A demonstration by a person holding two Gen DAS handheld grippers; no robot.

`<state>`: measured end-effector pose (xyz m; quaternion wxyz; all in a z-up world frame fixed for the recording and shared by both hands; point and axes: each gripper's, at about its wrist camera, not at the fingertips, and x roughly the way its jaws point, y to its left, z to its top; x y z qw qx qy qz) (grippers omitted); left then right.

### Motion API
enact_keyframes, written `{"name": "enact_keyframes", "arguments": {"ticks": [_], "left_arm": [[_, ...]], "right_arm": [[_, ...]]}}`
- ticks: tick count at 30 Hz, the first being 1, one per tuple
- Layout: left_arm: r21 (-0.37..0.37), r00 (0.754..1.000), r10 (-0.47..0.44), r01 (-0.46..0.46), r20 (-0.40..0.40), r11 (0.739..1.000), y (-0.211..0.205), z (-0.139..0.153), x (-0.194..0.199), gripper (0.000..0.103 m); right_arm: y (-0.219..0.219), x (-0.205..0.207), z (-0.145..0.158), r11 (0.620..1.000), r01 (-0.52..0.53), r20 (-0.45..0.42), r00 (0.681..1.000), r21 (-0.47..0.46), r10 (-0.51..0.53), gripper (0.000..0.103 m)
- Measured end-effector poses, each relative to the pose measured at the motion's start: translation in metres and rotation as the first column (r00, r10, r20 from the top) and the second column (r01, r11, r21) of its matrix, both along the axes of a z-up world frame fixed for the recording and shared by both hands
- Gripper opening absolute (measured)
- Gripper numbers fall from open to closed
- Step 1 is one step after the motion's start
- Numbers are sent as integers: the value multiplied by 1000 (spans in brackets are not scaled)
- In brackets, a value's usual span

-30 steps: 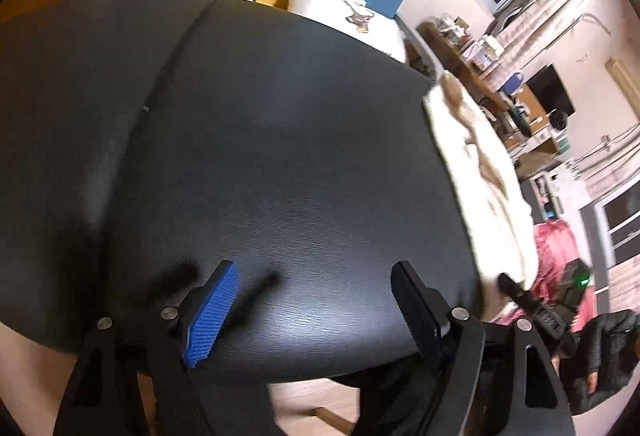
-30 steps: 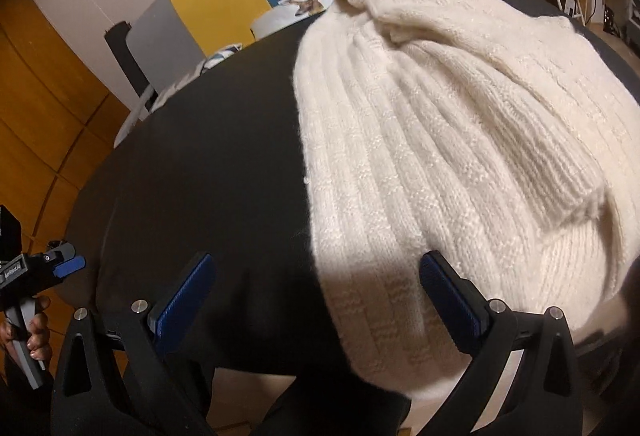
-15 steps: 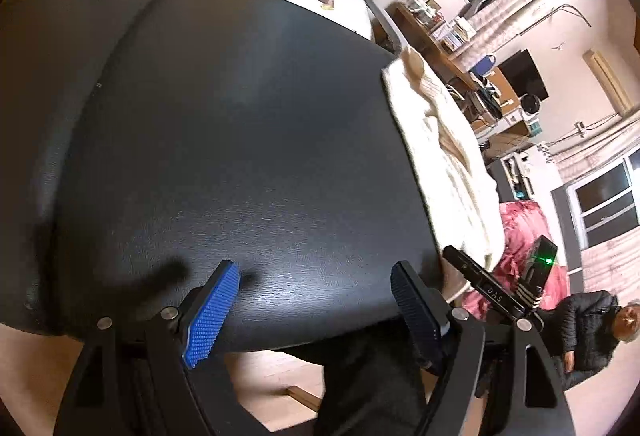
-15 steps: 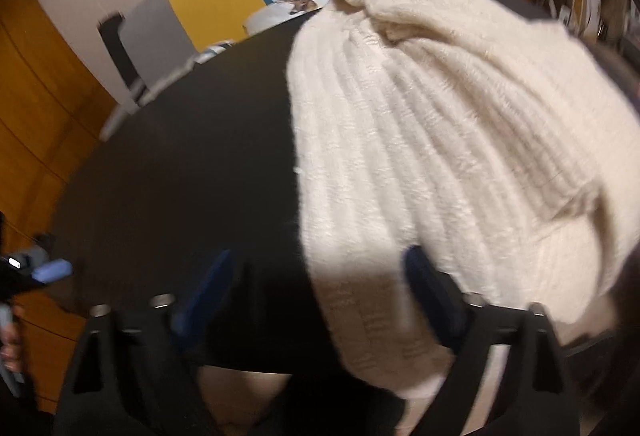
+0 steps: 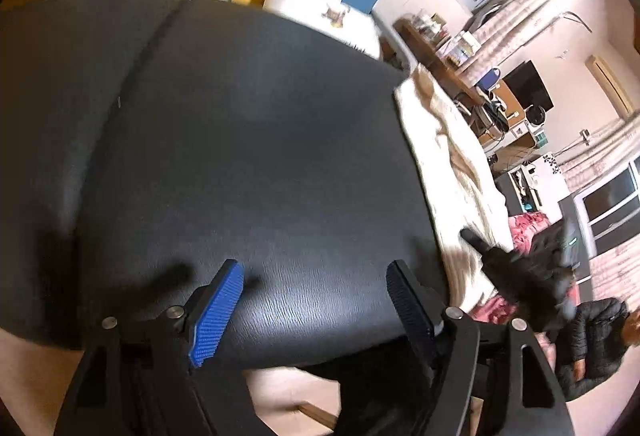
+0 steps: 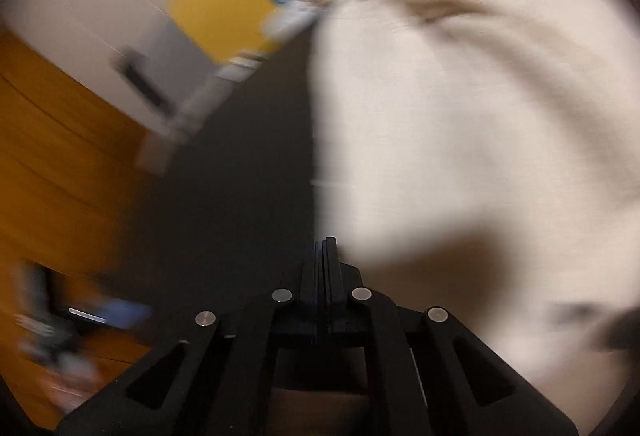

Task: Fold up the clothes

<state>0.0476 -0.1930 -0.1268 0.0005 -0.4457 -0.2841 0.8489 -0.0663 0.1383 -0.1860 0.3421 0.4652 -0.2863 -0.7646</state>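
We hold the left tool (image 5: 312, 300) with its jaws spread wide. The blue ribbed pad (image 5: 216, 316) stands on one side and the dark pad (image 5: 408, 308) on the other, with nothing between them. This tool points forward and downward.

We hold the right tool (image 6: 326, 256) with its jaws brought fully together; they have just been closing. The two fingers meet flat, pad against pad, and no material shows between them in the right wrist view, which is blurred. In the left wrist view the right tool (image 5: 476, 244) appears as a dark, blurred shape, its tip pointing up and to the left.
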Motion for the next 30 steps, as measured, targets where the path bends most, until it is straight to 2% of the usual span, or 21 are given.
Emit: {"name": "enact_keyframes", "arguments": {"ticks": [1,2,3,4,5,6,9,11,13,16,21,27,28,30], "left_arm": [[-10,1000,-15,15,-15,1000,0,5,-2,75],[-18,999,-39,38,-26,999,2,8,-5,75],[-25,997,-65,64,-36,998,6,12,-10,75],[-33,995,-92,91,-46,995,10,15,-15,75],[-6,991,-119,119,-54,993,15,17,-23,75],[34,988,-145,148,-60,988,23,15,-33,75],[140,973,-219,226,-68,964,47,8,-62,75],[245,957,-284,289,-55,925,72,-4,-87,71],[331,943,-331,319,-19,888,98,-20,-113,68],[410,926,-372,316,61,856,128,-42,-144,67],[471,911,-380,269,158,840,153,-71,-170,64],[533,913,-345,185,217,826,157,-96,-184,56],[538,916,-338,176,218,824,158,-98,-185,52],[543,918,-323,154,231,826,160,-105,-187,32]], "right_arm": [[-6,0,7,999,-19,-6,1000,-44,19,4],[-11,0,13,998,-32,-11,999,-50,32,11],[-16,0,19,997,-45,-16,999,-55,44,25],[-21,-1,26,996,-59,-21,998,-61,57,35],[-22,3,31,998,-62,-34,998,-22,61,58],[-20,9,34,998,-53,-54,997,36,55,73],[2,30,33,995,-21,-82,996,100,29,74],[26,47,27,993,15,-83,997,119,-5,74],[48,57,21,987,58,-80,996,152,-47,74],[78,68,9,979,121,-58,992,165,-113,74],[107,63,-4,964,217,-28,976,155,-215,74],[115,57,-8,963,228,-31,974,144,-226,74],[115,57,-7,962,227,-34,974,152,-225,74],[115,59,-7,959,234,-41,972,162,-230,74]]}}
